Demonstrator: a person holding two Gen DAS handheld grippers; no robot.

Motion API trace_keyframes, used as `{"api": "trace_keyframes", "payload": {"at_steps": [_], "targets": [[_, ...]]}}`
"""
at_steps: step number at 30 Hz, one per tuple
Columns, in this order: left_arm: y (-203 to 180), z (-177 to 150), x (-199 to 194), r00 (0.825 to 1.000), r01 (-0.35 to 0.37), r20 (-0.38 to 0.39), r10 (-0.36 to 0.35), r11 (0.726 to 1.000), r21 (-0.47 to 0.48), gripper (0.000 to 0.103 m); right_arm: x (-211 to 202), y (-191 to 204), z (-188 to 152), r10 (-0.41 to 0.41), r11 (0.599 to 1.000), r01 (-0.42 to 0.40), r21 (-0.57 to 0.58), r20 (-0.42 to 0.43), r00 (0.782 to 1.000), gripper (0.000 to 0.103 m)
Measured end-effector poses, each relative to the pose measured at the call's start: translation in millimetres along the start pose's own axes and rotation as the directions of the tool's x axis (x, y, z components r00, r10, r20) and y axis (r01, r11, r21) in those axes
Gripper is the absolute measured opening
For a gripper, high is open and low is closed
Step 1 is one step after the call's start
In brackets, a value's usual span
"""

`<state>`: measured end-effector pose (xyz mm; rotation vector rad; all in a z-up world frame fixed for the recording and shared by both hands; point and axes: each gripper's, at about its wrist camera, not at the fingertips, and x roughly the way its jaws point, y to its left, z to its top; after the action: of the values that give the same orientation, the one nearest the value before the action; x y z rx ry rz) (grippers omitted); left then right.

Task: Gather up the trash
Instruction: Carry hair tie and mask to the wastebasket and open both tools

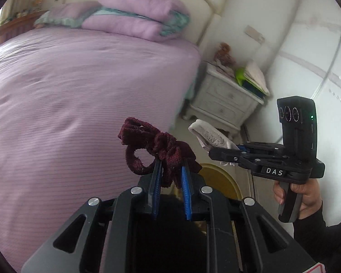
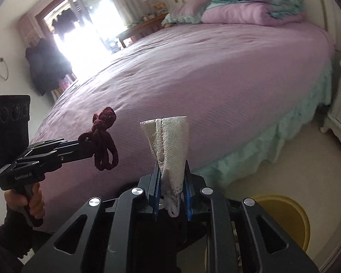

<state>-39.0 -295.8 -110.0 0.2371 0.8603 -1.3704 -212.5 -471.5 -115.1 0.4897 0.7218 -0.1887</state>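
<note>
My left gripper (image 1: 170, 168) is shut on a dark red knotted cloth (image 1: 156, 145), held in the air beside the bed. It also shows in the right wrist view (image 2: 84, 145) with the red cloth (image 2: 103, 141) hanging from its tips. My right gripper (image 2: 171, 170) is shut on a white mesh cloth (image 2: 170, 143), held upright. It shows in the left wrist view (image 1: 218, 153) with the white cloth (image 1: 210, 136). A yellow bin (image 2: 286, 216) stands on the floor below the right gripper; its rim also shows in the left wrist view (image 1: 220, 179).
A large bed with a purple cover (image 1: 75, 95) fills the left. Folded purple bedding (image 1: 134, 16) lies at its head. A white nightstand (image 1: 222, 97) with books stands by the wall. A bright window (image 2: 86, 22) is at the far side.
</note>
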Motion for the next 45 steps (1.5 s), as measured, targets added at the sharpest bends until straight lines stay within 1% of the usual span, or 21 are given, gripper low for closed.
{"api": "trace_keyframes", "payload": {"at_steps": [3,5,8,9,12,13,17,22,24,25,26,27,28,29,30,32,34,36,40,45], "targets": [[-23.0,0.2,25.6,0.997,0.062,-0.044,-0.061,0.998,0.033,0.017,-14.0,-26.5,-22.2,-0.044,0.996,0.044,0.084,0.002,0.999,0.017],[-40.9,-2.8,48.1,0.991,0.107,-0.091,-0.102,0.993,0.055,0.017,-23.7,-42.6,-38.9,-0.079,0.989,0.079,0.126,-0.005,0.997,0.017],[-64.4,-11.7,80.1,0.974,0.172,-0.162,-0.160,0.983,0.066,0.017,-35.7,-61.7,-60.9,-0.130,0.974,0.132,0.185,-0.022,0.991,0.017],[-71.1,-15.4,88.5,0.969,0.184,-0.182,-0.169,0.981,0.068,0.017,-38.6,-66.7,-67.2,-0.146,0.968,0.149,0.201,-0.029,0.989,0.017],[-89.1,-27.6,116.5,0.946,0.234,-0.248,-0.210,0.970,0.069,0.017,-49.6,-82.0,-92.9,-0.194,0.948,0.202,0.246,-0.055,0.979,0.017],[-94.7,-31.8,127.1,0.935,0.253,-0.273,-0.226,0.965,0.069,0.017,-52.8,-88.3,-100.9,-0.208,0.940,0.218,0.263,-0.066,0.976,0.017],[-106.0,-47.9,160.8,0.907,0.277,-0.349,-0.236,0.958,0.072,0.017,-58.6,-108.1,-118.8,-0.259,0.910,0.281,0.305,-0.112,0.959,0.017],[-112.4,-65.1,193.8,0.876,0.281,-0.426,-0.224,0.957,0.074,0.018,-54.0,-128.3,-136.9,-0.269,0.891,0.307,0.335,-0.155,0.951,0.017],[-115.2,-67.4,205.8,0.870,0.280,-0.444,-0.216,0.957,0.082,0.019,-55.1,-135.1,-144.6,-0.270,0.885,0.312,0.344,-0.165,0.948,0.017],[-115.6,-67.7,210.1,0.867,0.279,-0.451,-0.213,0.957,0.084,0.022,-53.8,-141.6,-147.9,-0.274,0.881,0.317,0.350,-0.169,0.947,0.017],[-115.1,-68.6,214.1,0.863,0.279,-0.459,-0.211,0.957,0.084,0.033,-54.2,-144.7,-150.4,-0.280,0.877,0.325,0.355,-0.174,0.944,0.018],[-115.7,-67.5,220.5,0.862,0.272,-0.464,-0.204,0.959,0.083,0.044,-55.4,-146.7,-153.8,-0.285,0.872,0.332,0.361,-0.177,0.942,0.019],[-116.7,-66.0,223.3,0.874,0.250,-0.449,-0.187,0.964,0.086,0.068,-56.0,-149.1,-156.0,-0.286,0.868,0.334,0.367,-0.180,0.941,0.019],[-116.8,-63.6,224.0,0.887,0.229,-0.430,-0.169,0.969,0.094,0.079,-56.1,-152.0,-157.4,-0.286,0.865,0.337,0.373,-0.185,0.940,0.019],[-116.9,-62.0,224.1,0.892,0.231,-0.418,-0.171,0.968,0.096,0.079,-56.9,-154.3,-159.2,-0.289,0.861,0.342,0.376,-0.190,0.938,0.019],[-116.4,-59.6,227.4,0.885,0.243,-0.427,-0.185,0.966,0.086,0.080,-56.6,-158.2,-161.7,-0.292,0.855,0.350,0.383,-0.202,0.935,0.019],[-115.9,-59.5,230.8,0.886,0.233,-0.431,-0.172,0.968,0.092,0.080,-55.1,-160.0,-163.7,-0.289,0.855,0.351,0.382,-0.211,0.934,0.019],[-116.1,-61.2,232.3,0.879,0.234,-0.445,-0.169,0.968,0.095,0.080,-52.5,-160.1,-166.2,-0.283,0.858,0.348,0.377,-0.219,0.934,0.019],[-118.7,-62.5,231.0,0.875,0.243,-0.456,-0.164,0.962,0.121,0.080,-46.5,-158.5,-168.5,-0.266,0.865,0.338,0.371,-0.231,0.936,0.021],[-117.3,-64.8,234.9,0.867,0.240,-0.472,-0.161,0.964,0.113,0.080,-44.3,-158.5,-169.6,-0.264,0.867,0.339,0.366,-0.240,0.934,0.021]]}}
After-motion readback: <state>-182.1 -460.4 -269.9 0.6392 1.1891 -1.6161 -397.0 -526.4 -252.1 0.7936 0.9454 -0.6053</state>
